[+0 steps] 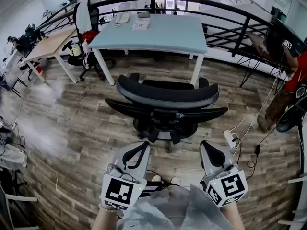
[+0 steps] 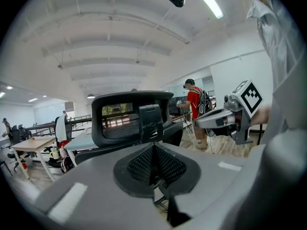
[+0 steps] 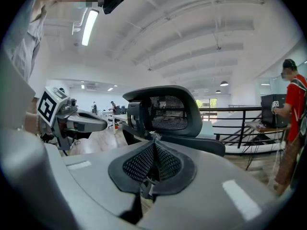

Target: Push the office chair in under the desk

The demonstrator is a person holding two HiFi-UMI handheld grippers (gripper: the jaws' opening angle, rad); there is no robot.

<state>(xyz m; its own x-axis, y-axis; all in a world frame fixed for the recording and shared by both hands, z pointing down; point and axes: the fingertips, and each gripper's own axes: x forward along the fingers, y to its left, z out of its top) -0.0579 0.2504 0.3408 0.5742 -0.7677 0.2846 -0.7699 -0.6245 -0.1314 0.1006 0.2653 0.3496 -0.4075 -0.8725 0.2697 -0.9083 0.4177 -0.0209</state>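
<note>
- The office chair (image 1: pixel 165 104) is seen on the plank floor (image 1: pixel 72 123), in front of the desk (image 1: pixel 158 35) and apart from it, not under its top.
- Its back is turned to the person and its seat toward the desk. The broad backrest is set crosswise, parallel to the desk's near edge.
- The chair is built of black plastic, with a mesh panel in the curved, band-like back and an armrest at each side.
- The desk is shown with a flat, pale blue-grey top on white legs. The floor is grey-brown and wood-grained.
- The left gripper (image 1: pixel 139 146) and the right gripper (image 1: pixel 209 145) are held near the backrest, apart from it. The mesh-textured fingers (image 2: pixel 139 166) of each are pressed together with nothing between them.
</note>
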